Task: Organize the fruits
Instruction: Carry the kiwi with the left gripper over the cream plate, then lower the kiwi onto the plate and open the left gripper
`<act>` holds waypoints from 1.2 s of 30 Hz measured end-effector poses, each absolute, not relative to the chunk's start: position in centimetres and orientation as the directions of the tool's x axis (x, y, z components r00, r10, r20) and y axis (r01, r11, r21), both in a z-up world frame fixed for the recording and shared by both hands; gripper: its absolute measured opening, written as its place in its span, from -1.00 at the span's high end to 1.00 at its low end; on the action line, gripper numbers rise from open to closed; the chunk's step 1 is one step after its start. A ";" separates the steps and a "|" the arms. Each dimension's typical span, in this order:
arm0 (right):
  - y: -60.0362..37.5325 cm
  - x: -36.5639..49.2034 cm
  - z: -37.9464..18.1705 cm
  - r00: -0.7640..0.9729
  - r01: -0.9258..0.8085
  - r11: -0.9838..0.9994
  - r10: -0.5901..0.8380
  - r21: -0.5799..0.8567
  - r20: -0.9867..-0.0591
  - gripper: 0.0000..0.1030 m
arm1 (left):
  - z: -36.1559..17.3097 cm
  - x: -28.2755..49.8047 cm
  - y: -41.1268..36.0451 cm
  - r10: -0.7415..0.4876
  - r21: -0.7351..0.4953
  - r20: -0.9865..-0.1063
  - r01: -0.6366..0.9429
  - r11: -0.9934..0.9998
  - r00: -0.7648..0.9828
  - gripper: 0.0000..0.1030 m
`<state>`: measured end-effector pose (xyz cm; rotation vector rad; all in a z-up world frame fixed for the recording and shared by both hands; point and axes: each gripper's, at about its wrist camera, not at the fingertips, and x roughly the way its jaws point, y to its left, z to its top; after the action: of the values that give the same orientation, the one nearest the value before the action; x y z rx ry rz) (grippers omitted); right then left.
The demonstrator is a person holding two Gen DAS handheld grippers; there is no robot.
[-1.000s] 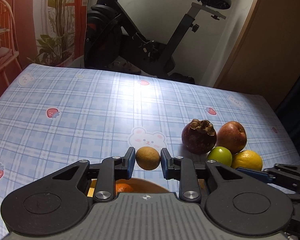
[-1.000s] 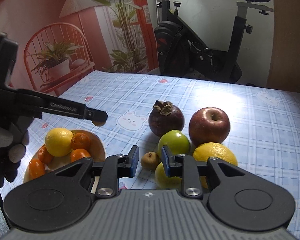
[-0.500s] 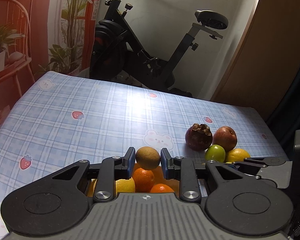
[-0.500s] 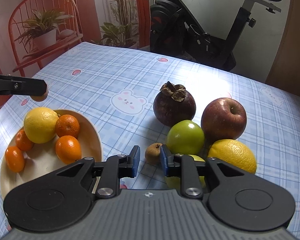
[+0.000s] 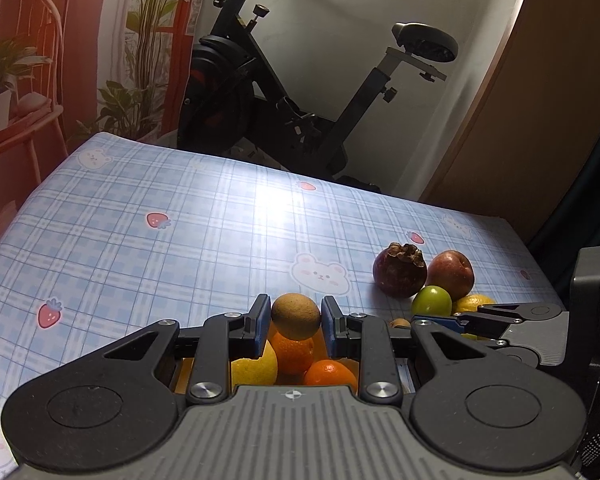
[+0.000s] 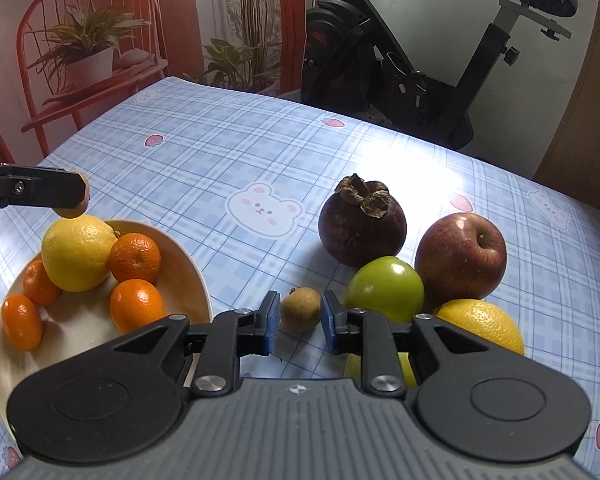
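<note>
My left gripper (image 5: pixel 295 309) is shut on a round brown fruit (image 5: pixel 295 316) and hangs over the cream bowl (image 6: pixel 198 280). The bowl holds a lemon (image 6: pixel 78 254) and several mandarins (image 6: pixel 134 258). In the right wrist view the left fingers (image 6: pixel 40 191) reach in above the lemon. My right gripper (image 6: pixel 300 314) is shut on a smaller brown fruit (image 6: pixel 300 309), low over the cloth between the bowl and the pile. The pile holds a mangosteen (image 6: pixel 362 224), a red apple (image 6: pixel 460 256), a green fruit (image 6: pixel 384 288) and a yellow citrus (image 6: pixel 480 324).
A blue checked cloth (image 6: pixel 220 152) covers the table. Another pale yellow fruit (image 6: pixel 406 368) lies half hidden under my right gripper. An exercise bike (image 5: pixel 300 100) stands behind the far edge, and a red chair with a potted plant (image 6: pixel 88 52) at the back left.
My left gripper has carried its brown fruit from over the bare cloth to above the bowl. My right gripper has shifted left, and its small fruit now sits farther from the pile.
</note>
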<state>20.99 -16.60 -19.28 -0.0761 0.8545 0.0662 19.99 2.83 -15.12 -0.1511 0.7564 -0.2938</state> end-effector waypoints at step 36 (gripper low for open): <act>-14.4 17.1 -16.6 0.692 -0.245 0.969 0.188 0.018 -0.697 0.47 | -17.7 17.4 2.2 -0.335 -0.242 -0.740 0.234 0.942 0.582 0.44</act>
<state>17.08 -14.40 -16.59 -0.0782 0.7693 0.2422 17.41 2.16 -17.65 -0.1232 0.8893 -0.3333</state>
